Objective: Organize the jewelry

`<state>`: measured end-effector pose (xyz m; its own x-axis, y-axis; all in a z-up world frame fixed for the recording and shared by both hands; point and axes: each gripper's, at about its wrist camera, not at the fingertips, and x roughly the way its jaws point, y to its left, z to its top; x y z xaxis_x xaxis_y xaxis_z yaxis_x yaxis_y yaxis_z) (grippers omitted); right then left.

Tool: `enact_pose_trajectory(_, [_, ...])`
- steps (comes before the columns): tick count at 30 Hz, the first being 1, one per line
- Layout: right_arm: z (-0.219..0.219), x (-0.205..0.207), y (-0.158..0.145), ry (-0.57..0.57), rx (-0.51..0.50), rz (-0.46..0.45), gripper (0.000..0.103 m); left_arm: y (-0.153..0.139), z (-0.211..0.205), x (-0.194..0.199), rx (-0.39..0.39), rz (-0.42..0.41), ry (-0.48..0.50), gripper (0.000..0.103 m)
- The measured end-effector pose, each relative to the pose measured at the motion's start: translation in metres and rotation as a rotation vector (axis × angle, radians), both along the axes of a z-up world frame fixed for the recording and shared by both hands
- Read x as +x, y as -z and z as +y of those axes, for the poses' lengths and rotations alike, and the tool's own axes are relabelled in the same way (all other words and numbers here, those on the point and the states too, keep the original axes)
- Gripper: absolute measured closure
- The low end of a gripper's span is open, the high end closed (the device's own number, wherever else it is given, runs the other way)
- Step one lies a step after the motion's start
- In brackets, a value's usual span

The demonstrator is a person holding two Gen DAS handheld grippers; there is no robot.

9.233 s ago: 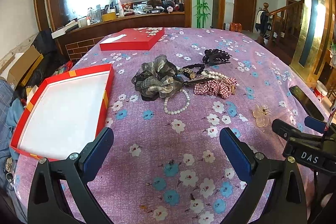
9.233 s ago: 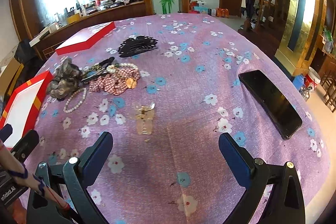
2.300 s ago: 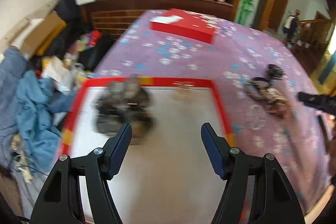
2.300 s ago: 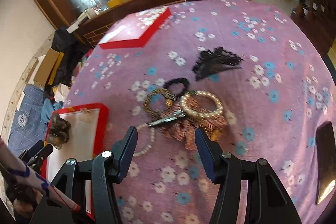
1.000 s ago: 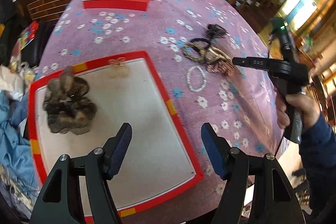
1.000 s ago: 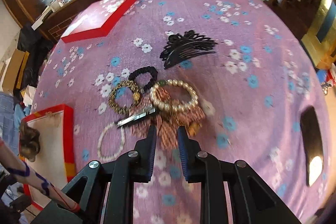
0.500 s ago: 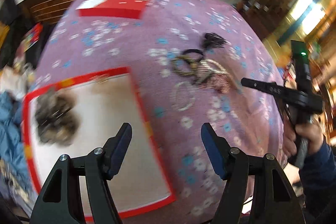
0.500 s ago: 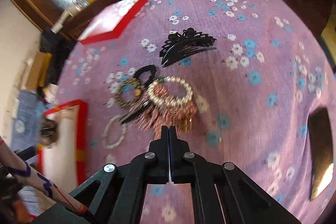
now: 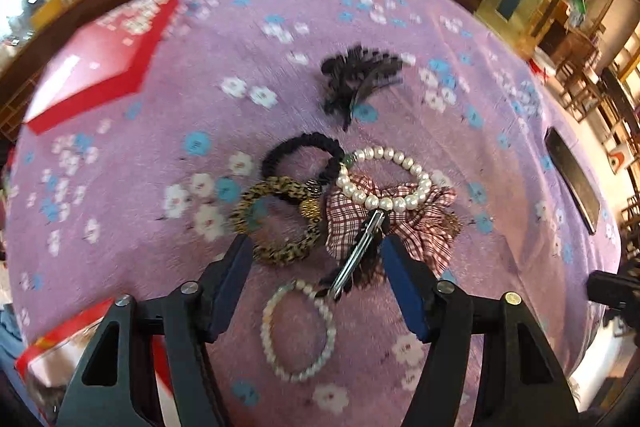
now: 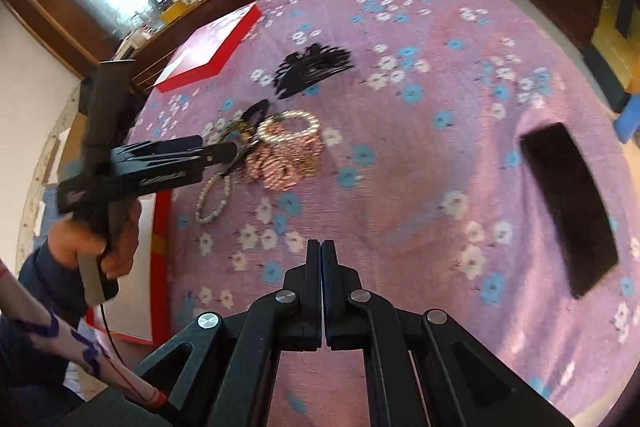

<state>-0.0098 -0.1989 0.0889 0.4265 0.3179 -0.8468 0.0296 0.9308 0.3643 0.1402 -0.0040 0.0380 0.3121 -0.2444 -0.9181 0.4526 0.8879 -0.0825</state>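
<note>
Left wrist view: left gripper (image 9: 316, 263) spread above hair clip (image 9: 357, 254); right gripper (image 10: 322, 255) closed, empty. Pile at frame centre was judged mostly unsorted.

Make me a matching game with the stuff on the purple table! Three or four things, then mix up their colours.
Things:
1. claw clip
2. scrunchie
3. box lid
4. bead bracelet

Colours:
A. red
B. white
C. black
D. plaid maroon and white

Pairs: 1-C, 2-D, 3-A, 4-B
</note>
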Motion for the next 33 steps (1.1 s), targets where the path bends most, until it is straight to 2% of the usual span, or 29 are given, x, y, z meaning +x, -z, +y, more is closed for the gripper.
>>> enact_pose_trajectory(1, [-0.003, -0.002, -0.001, 0.009, 0.003, 0.001, 0.102, 0.006, -0.002, 0.003, 0.000, 0.023, 0.007, 0.057])
enact_pose_trajectory(3, [-0.008, -0.005, -0.002, 0.024, 0.001, 0.001, 0.102, 0.012, -0.005, 0.005, -0.010, 0.038, 0.027, 0.060])
enact_pose_trajectory(6, [-0.013, -0.005, -0.001, 0.044, 0.008, 0.008, 0.102, 0.021, -0.009, 0.003, -0.025, 0.055, 0.045, 0.090])
enact_pose_trajectory(9, [-0.011, -0.001, 0.001, 0.045, 0.018, 0.017, 0.102, 0.019, -0.012, -0.003, -0.018, 0.021, 0.030, 0.097])
enact_pose_trajectory(12, [-0.004, 0.007, 0.002, 0.030, 0.020, 0.018, 0.102, 0.015, -0.003, -0.009, -0.057, 0.030, 0.005, 0.103])
enact_pose_trajectory(15, [0.004, 0.020, 0.006, 0.007, 0.024, 0.023, 0.102, 0.010, 0.014, -0.021, -0.119, 0.059, -0.024, 0.103])
enact_pose_trajectory(19, [0.016, 0.044, 0.018, -0.040, -0.002, 0.038, 0.102, 0.008, 0.033, -0.047, -0.142, 0.077, -0.050, 0.103])
enact_pose_trajectory(22, [0.026, 0.063, 0.030, -0.082, -0.036, 0.051, 0.102, 0.005, 0.038, -0.061, -0.151, 0.071, -0.049, 0.103])
enact_pose_trajectory(29, [0.047, 0.092, 0.059, -0.164, -0.077, 0.083, 0.101, -0.007, 0.052, -0.070, -0.115, 0.039, -0.079, 0.103])
enact_pose_trajectory(33, [0.052, 0.099, 0.066, -0.180, -0.096, 0.087, 0.094, -0.010, 0.059, -0.066, -0.119, 0.043, -0.108, 0.103])
